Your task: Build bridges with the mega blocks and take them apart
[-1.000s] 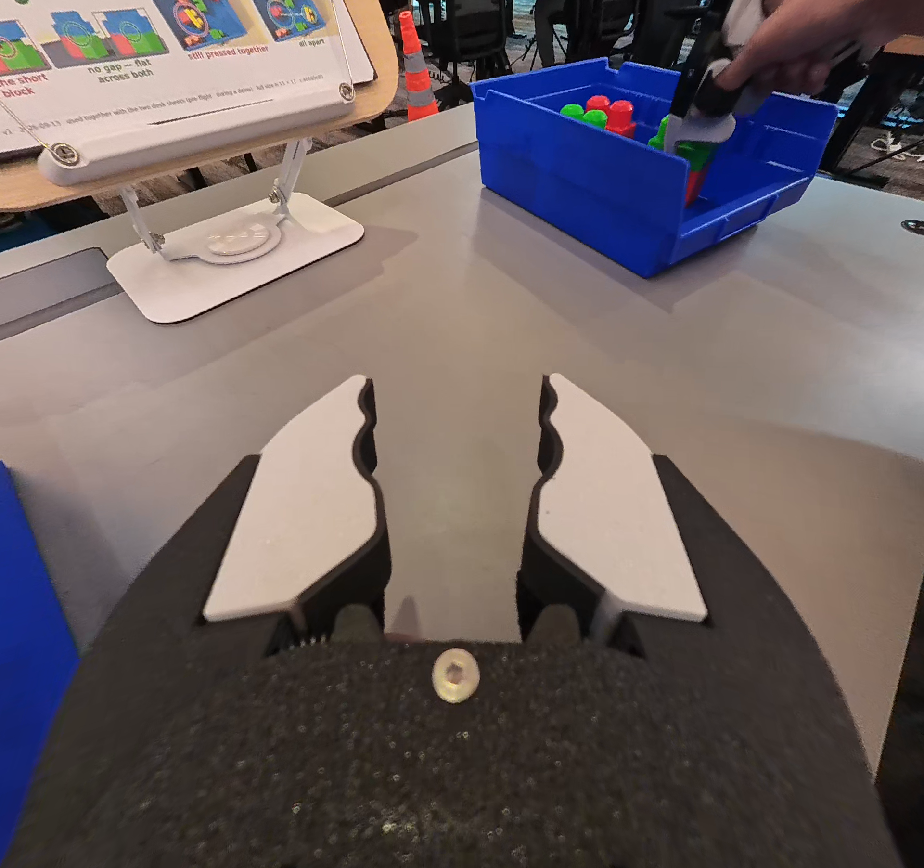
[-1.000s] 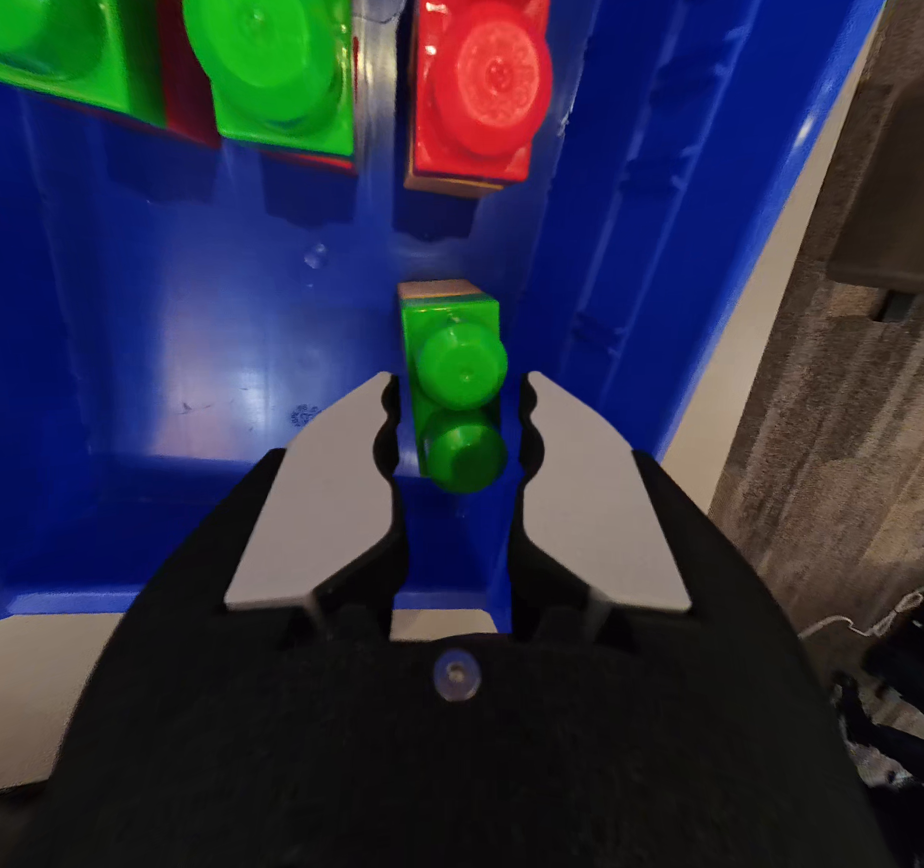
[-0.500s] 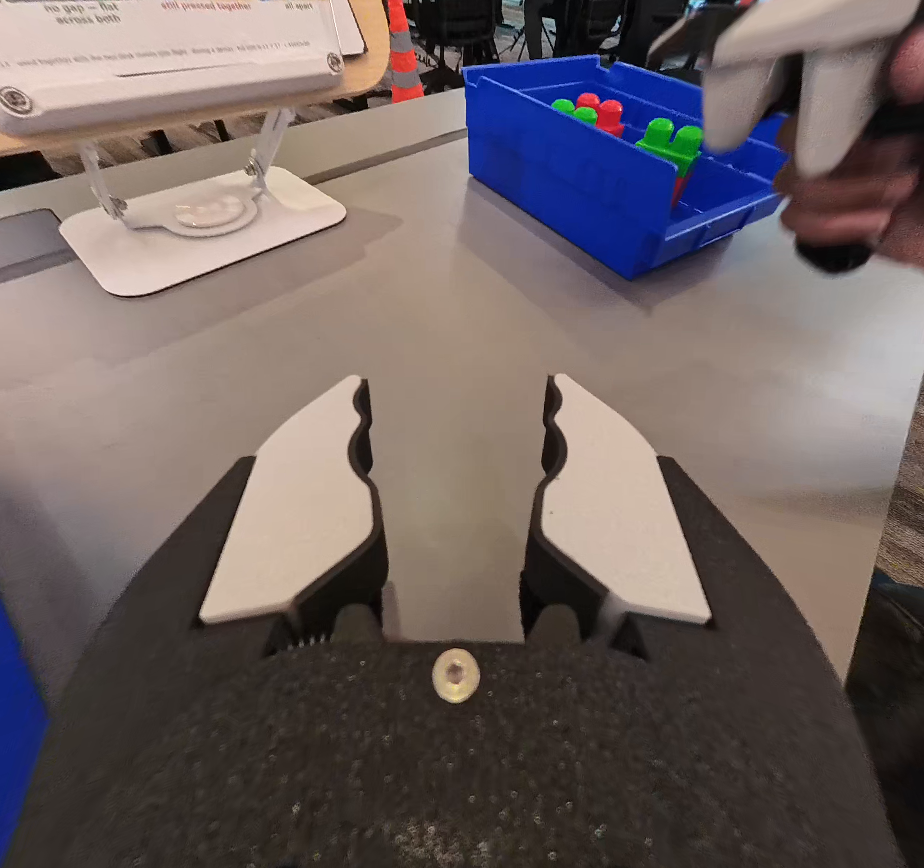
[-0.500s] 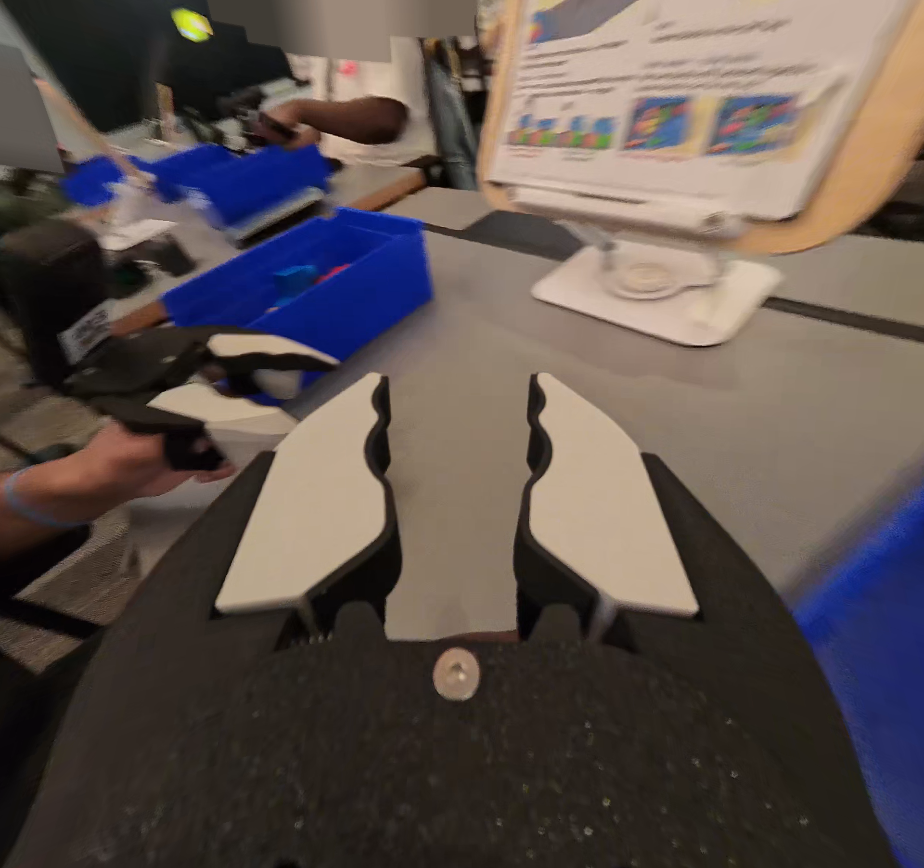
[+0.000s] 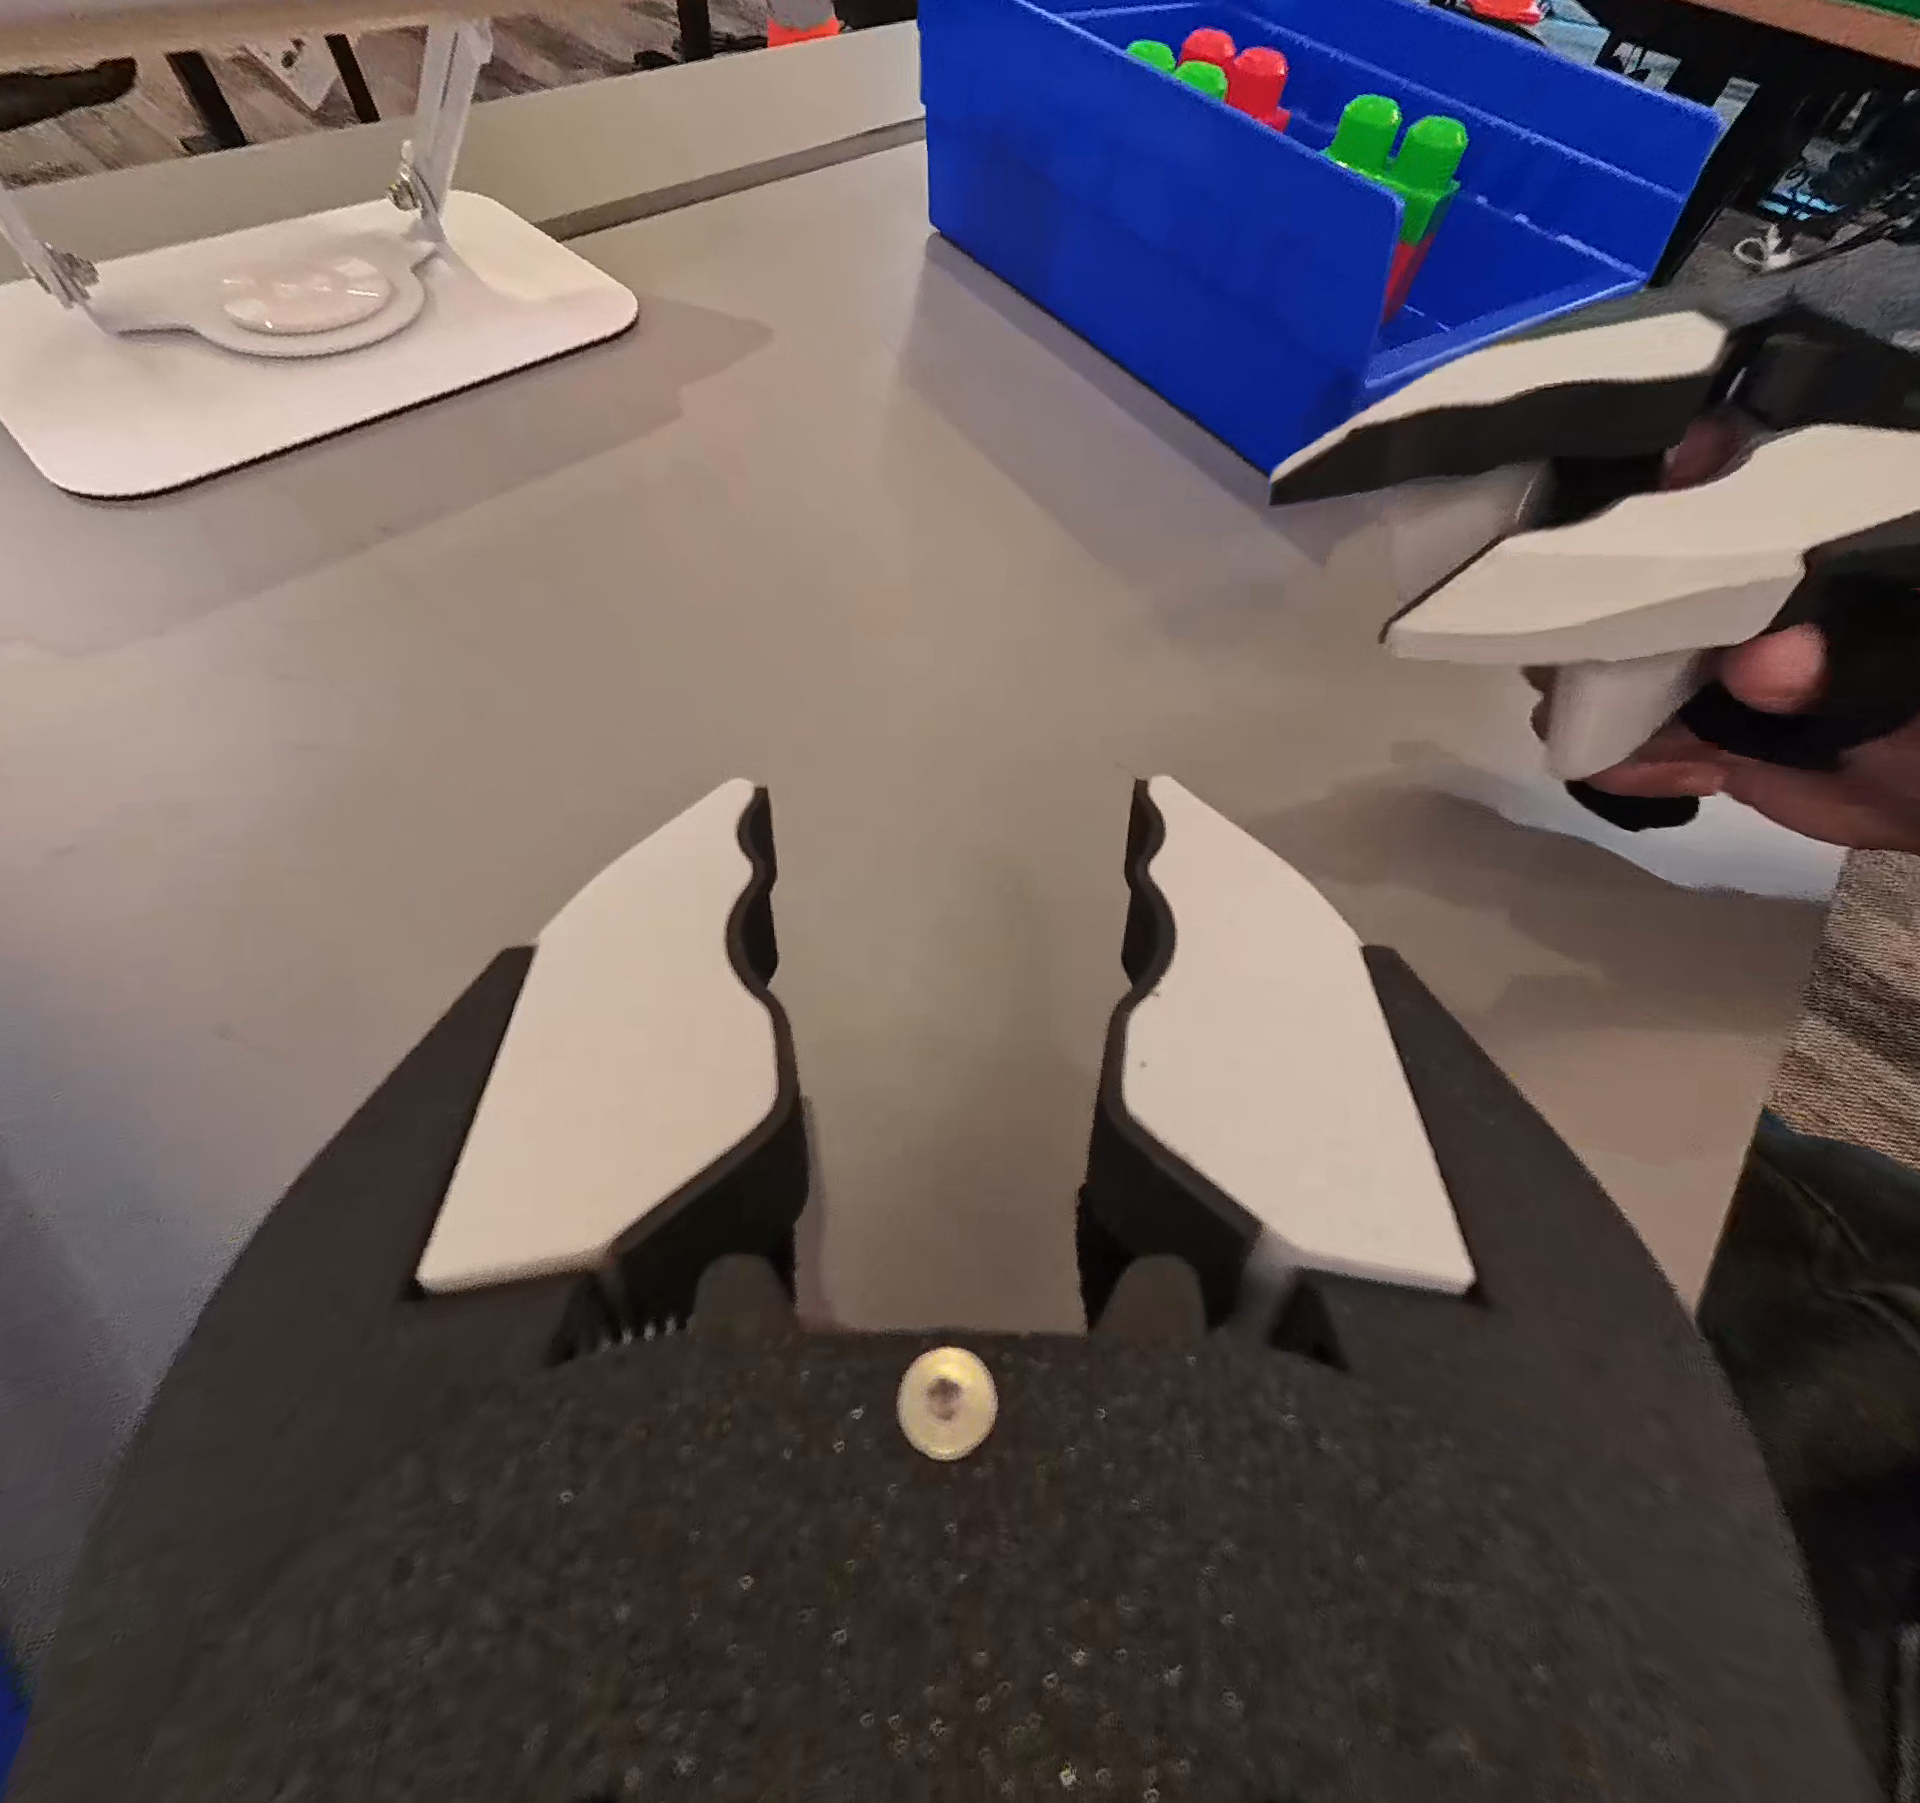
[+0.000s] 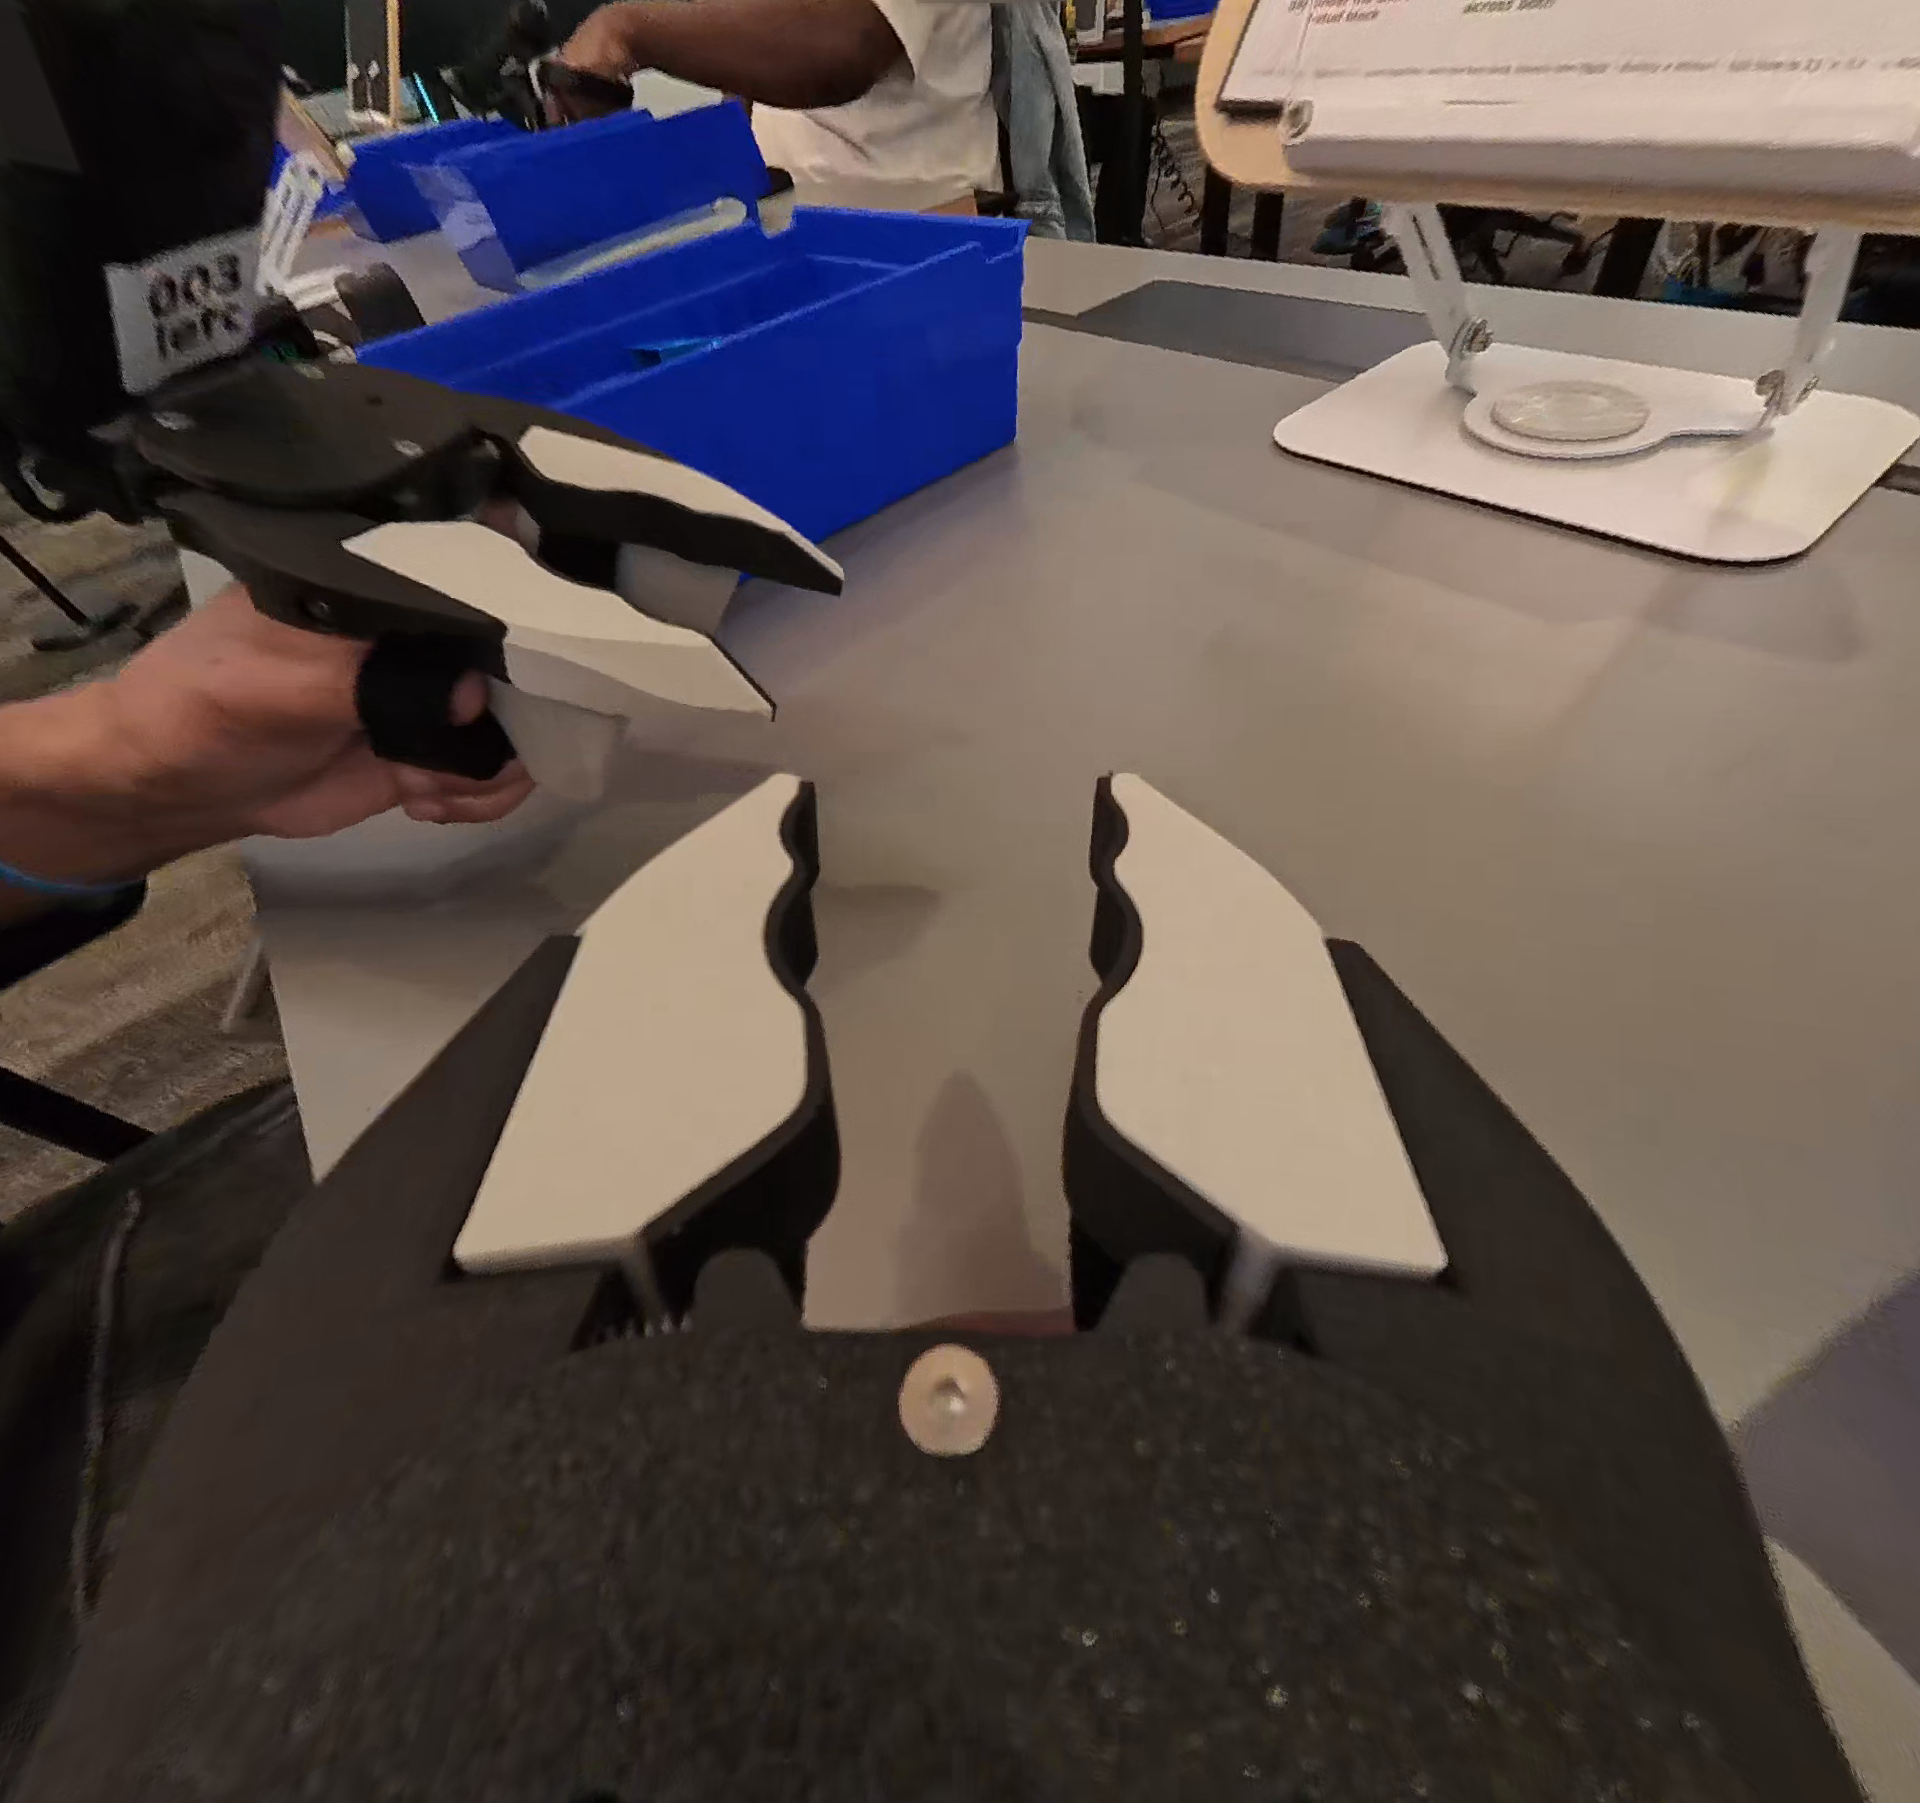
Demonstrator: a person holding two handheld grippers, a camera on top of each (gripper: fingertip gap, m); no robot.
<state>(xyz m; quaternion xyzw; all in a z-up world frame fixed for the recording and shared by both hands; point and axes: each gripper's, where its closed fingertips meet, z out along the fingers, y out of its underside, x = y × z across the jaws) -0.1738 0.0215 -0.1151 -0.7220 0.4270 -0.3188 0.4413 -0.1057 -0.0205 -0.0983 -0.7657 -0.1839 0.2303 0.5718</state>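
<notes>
Right gripper (image 6: 954,906) has left the bin since 1 s ago, now over bare grey bench (image 5: 727,610), fingers spread, empty. Left gripper (image 5: 948,906) also spread, nothing held, low over bench. Mega blocks (image 5: 1397,158) stand studs-up in blue bin (image 5: 1143,226) at far right: green on red stack at near wall, red/green cluster (image 5: 1210,75) behind. 2nd blue bin (image 6: 790,382) at left side; contents unclear.

red and green mega blocks (image 5: 1340,127), upright in blue bin (image 5: 1143,226)
</notes>
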